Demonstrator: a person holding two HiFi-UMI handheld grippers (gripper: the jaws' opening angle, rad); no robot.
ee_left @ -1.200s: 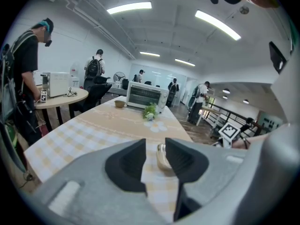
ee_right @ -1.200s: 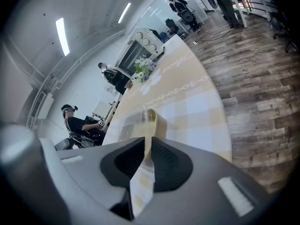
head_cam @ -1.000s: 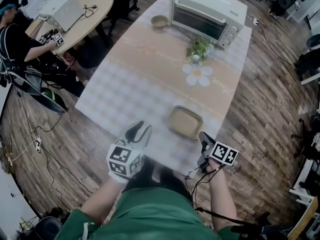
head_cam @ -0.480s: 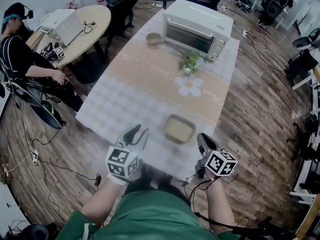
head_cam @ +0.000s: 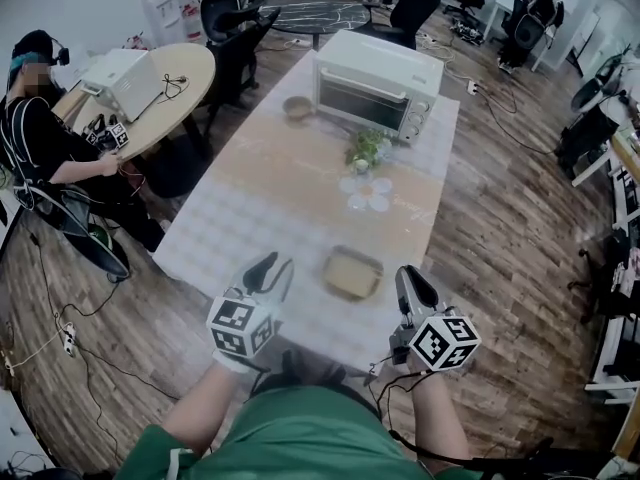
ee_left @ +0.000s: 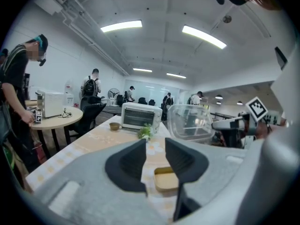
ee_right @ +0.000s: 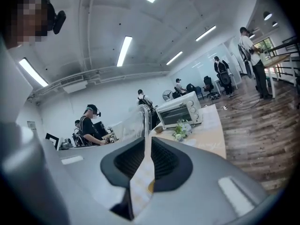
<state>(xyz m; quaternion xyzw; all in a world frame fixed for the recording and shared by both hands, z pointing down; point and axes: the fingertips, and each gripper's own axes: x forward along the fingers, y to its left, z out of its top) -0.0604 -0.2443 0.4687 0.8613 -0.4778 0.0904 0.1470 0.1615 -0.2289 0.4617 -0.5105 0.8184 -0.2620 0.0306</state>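
My right claw (ee_right: 146, 144) is pinched tight on the rim of the see-through plastic box (ee_left: 196, 122) and holds it up in the air, off the checked table (head_cam: 250, 223). My left claw (ee_left: 155, 149) is spread wide with nothing in it. I think the lifting is done, and the flat tan square tray (head_cam: 352, 273) lies on the table near both claws, touched by neither.
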